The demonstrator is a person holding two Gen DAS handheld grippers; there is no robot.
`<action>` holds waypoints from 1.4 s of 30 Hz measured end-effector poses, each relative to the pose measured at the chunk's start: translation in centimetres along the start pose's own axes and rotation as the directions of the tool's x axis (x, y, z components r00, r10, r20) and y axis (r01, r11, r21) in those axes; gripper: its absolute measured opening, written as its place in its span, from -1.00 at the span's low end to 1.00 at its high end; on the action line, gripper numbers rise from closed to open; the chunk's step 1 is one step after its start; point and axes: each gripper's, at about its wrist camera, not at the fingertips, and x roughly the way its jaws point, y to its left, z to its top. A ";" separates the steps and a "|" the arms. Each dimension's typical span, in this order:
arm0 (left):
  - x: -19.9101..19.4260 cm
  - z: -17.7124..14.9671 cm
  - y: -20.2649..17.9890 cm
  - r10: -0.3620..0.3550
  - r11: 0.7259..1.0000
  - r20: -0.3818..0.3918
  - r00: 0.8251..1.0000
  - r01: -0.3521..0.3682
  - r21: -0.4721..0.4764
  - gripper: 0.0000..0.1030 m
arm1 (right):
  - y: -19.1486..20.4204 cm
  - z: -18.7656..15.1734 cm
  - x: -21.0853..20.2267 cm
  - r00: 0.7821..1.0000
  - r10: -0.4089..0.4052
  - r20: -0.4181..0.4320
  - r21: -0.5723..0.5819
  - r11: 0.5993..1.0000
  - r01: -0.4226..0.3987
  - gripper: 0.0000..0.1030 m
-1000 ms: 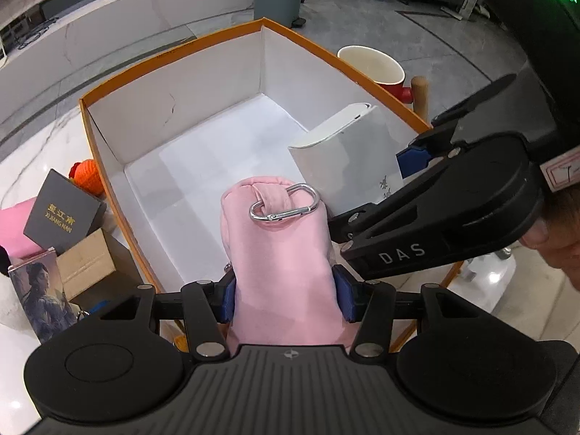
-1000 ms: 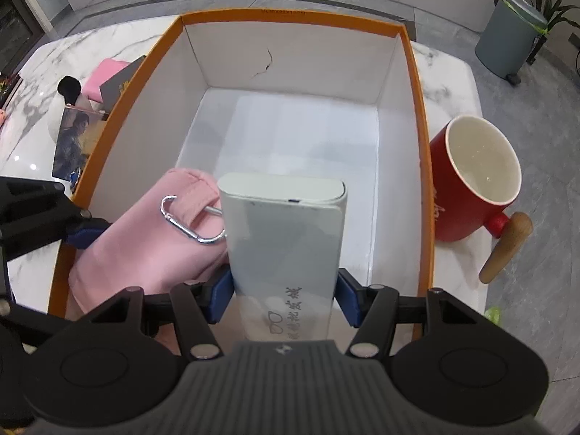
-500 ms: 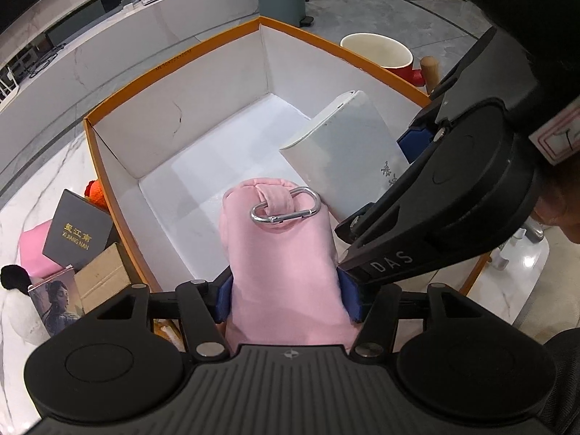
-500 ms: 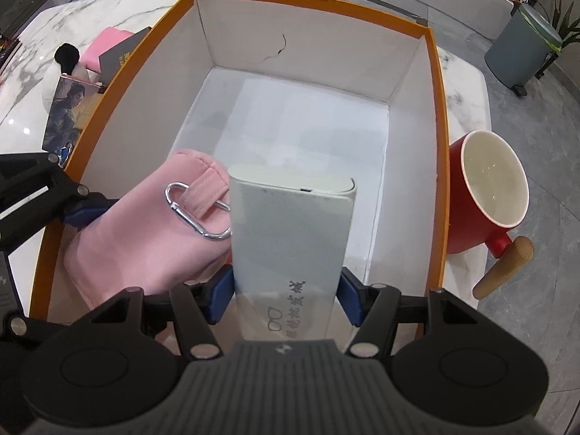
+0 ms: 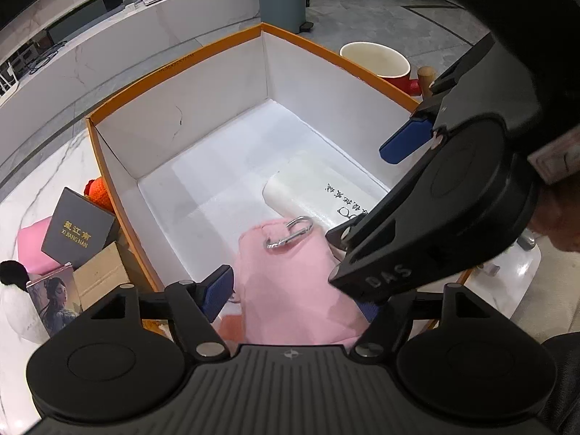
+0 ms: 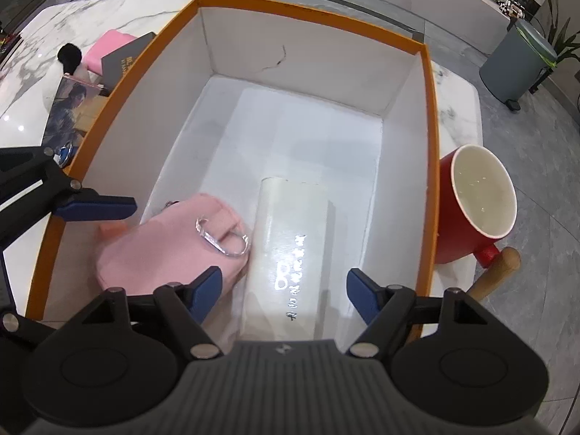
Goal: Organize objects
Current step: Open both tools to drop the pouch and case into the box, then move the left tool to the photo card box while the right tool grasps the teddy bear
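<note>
A: Outside the box, left side?
B: On the marble surface [image 6: 21, 83]: a black pompom [image 5: 12, 272], a pink block [image 6: 107, 49], a portrait card [image 5: 54, 302], a dark grey box with gold lettering [image 5: 78, 230], a plain cardboard box [image 5: 99, 279], and an orange knitted item [image 5: 98, 192] just beside the box wall.

A: Left gripper?
B: Left gripper [image 5: 295, 291], jaws apart. Its left pad stands clear of the pouch; the right pad is mostly hidden behind the other tool. It grips nothing.

A: The box?
B: Orange-rimmed box [image 6: 315, 9], white inside, a thin crack on the far wall.

A: Contents?
B: Pink pouch [image 6: 159, 250] with a silver carabiner [image 6: 223, 241], lying on the box floor at the near left. Touching its right side, a white case [image 6: 293, 250] with printed characters, lying flat lengthwise.

A: Right gripper?
B: Right gripper [image 6: 284, 295], jaws spread wide above the near end of the white case, neither pad touching it.

A: Right of the box?
B: Red mug [image 6: 475, 206], cream inside, wooden handle, upright just beside the box wall. Farther back, a grey bin [image 6: 518, 61] on the floor.
</note>
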 end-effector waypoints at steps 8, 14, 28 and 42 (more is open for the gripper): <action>-0.4 -0.1 0.2 -0.012 1.000 0.007 1.000 0.012 -0.006 0.65 | 0.6 0.0 -0.5 1.000 -0.016 0.013 -0.022 1.000 0.016 0.54; -1.1 0.0 0.5 -0.025 1.000 0.018 1.000 0.026 -0.015 0.66 | 0.4 0.0 -1.3 0.999 -0.028 0.025 -0.009 1.000 0.028 0.56; -5.7 0.1 2.0 -0.031 0.999 0.086 0.996 0.034 -0.027 0.67 | 2.3 0.9 -6.0 0.994 -0.076 0.081 -0.029 0.996 0.079 0.57; -12.2 -2.3 5.7 -0.026 0.999 0.184 0.983 0.031 -0.026 0.74 | 8.4 2.4 -12.9 0.975 -0.132 0.178 -0.121 0.980 0.155 0.57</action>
